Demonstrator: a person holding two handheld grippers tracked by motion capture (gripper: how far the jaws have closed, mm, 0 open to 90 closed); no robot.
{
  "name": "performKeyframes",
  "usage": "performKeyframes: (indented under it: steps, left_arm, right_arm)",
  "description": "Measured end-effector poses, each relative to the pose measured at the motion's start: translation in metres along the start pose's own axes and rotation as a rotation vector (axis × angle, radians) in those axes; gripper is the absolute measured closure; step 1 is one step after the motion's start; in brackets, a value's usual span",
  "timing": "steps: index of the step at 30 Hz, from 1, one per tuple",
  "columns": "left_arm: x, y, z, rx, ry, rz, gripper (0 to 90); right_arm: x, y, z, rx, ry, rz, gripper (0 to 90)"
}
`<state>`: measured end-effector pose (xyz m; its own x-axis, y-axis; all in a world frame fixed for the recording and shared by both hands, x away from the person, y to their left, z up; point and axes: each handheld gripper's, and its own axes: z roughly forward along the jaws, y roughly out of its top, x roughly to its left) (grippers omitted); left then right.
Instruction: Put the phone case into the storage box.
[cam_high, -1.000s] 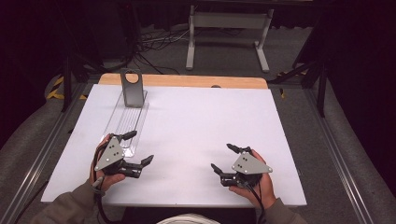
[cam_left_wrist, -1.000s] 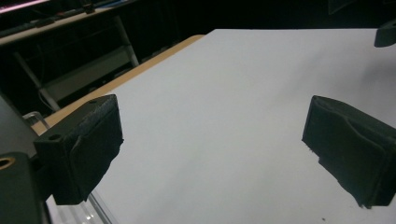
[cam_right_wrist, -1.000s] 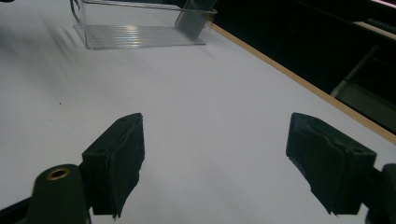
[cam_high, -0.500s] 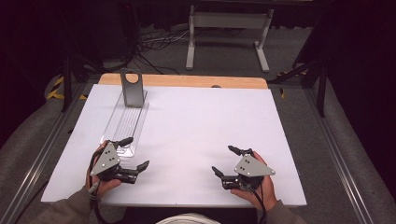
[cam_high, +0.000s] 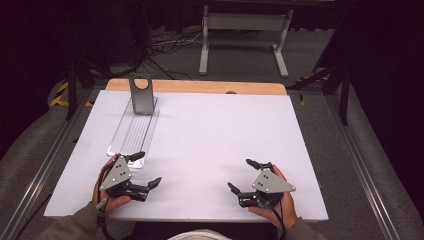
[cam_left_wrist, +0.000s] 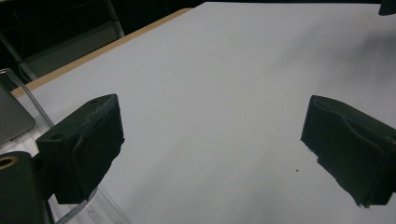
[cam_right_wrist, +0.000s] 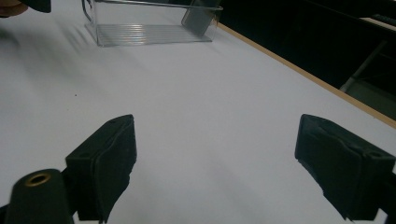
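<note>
My left gripper (cam_high: 148, 169) rests at the near left of the white table (cam_high: 210, 135), held in a hand. Its jaws stand wide apart with nothing between them, as the left gripper view (cam_left_wrist: 212, 140) confirms. One jaw lies beside the near end of a clear plastic tray (cam_high: 134, 132). My right gripper (cam_high: 240, 174) rests at the near right, also open and empty (cam_right_wrist: 215, 158). Its jaws have just been opening further, with bare table between them.
The clear tray (cam_right_wrist: 144, 28) runs toward the far left, where a grey upright stand (cam_high: 140, 95) with a round hole sits at its far end. A wooden strip (cam_high: 200, 86) edges the table's far side. Metal rails flank both sides.
My left gripper has drifted a little toward the near edge of the table. The right gripper has hardly shifted.
</note>
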<state>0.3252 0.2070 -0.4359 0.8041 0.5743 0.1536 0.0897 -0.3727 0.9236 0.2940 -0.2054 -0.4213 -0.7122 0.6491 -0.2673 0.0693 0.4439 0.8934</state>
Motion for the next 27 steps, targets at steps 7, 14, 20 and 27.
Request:
performKeyframes:
  steps: [7,14,20,27]
  left_arm:
    - [0.0003,0.0024,-0.0016,-0.023,-0.002,-0.002,6.1]
    - [0.0004,0.0022,-0.0035,-0.033,-0.026,-0.011,6.2]
    - [-0.0004,0.0038,-0.0031,-0.033,-0.037,-0.001,5.8]
    - [-0.0001,0.0047,-0.0023,-0.023,-0.041,0.009,5.8]
  right_arm:
    - [0.0012,0.0000,0.0007,0.007,0.004,-0.011,14.0]
    - [0.0019,0.0032,-0.0004,0.005,-0.013,-0.012,14.3]
    - [0.0015,0.0035,0.0001,0.008,-0.014,-0.017,14.6]
    - [-0.0005,0.0021,0.0001,0.010,-0.006,-0.008,14.7]
